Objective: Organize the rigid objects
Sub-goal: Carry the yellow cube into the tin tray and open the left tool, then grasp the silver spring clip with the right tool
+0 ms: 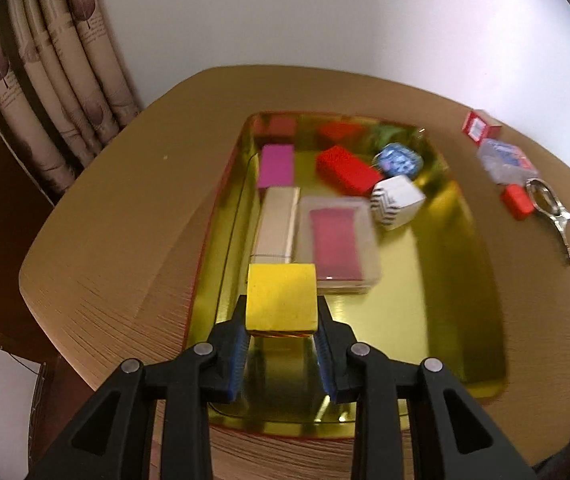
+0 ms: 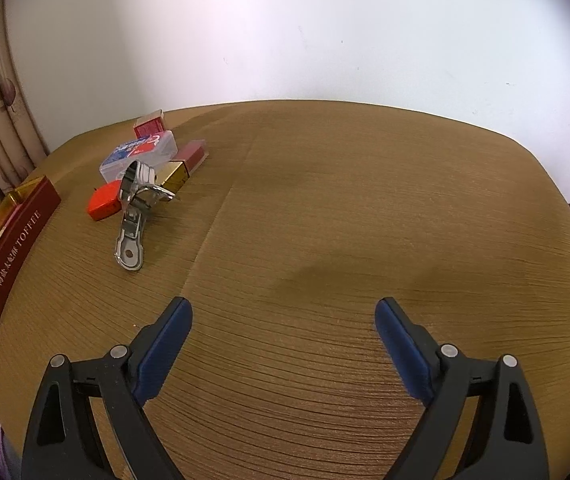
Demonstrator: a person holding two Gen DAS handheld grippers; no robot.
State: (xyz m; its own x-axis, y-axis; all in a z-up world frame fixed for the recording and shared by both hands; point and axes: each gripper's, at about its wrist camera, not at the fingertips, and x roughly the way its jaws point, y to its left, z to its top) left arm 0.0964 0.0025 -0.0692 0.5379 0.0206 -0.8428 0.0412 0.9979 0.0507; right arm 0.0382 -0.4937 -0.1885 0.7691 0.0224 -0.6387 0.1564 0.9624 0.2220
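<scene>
- My left gripper [image 1: 281, 334] jaws clamp the yellow block [image 1: 282, 298], above the gold tray's [image 1: 481, 280] near end; free floor lies right.
- Right gripper [image 2: 283, 344] jaws wide, empty, over desk [image 2: 345, 200].

The left gripper [image 1: 281, 320] clamps a yellow block [image 1: 282, 298] between its blue-padded fingers [image 1: 237, 354], held above the near end of a gold tin tray [image 1: 481, 288] on the wooden worktop [image 1: 105, 248]. Inside the tray, toward twelve o'clock from the block, lie a clear case with a pink card [image 1: 337, 242], a cream box [image 1: 279, 220], a magenta block [image 1: 276, 166], a red block [image 1: 347, 170], a blue patterned cube [image 1: 399, 160] and a white zigzag cube [image 1: 397, 200] — blurred. At two o'clock, outside the tray, sit a small red box [image 1: 481, 126], a clear plastic case [image 1: 507, 162] and a metal clip [image 1: 553, 210].
</scene>
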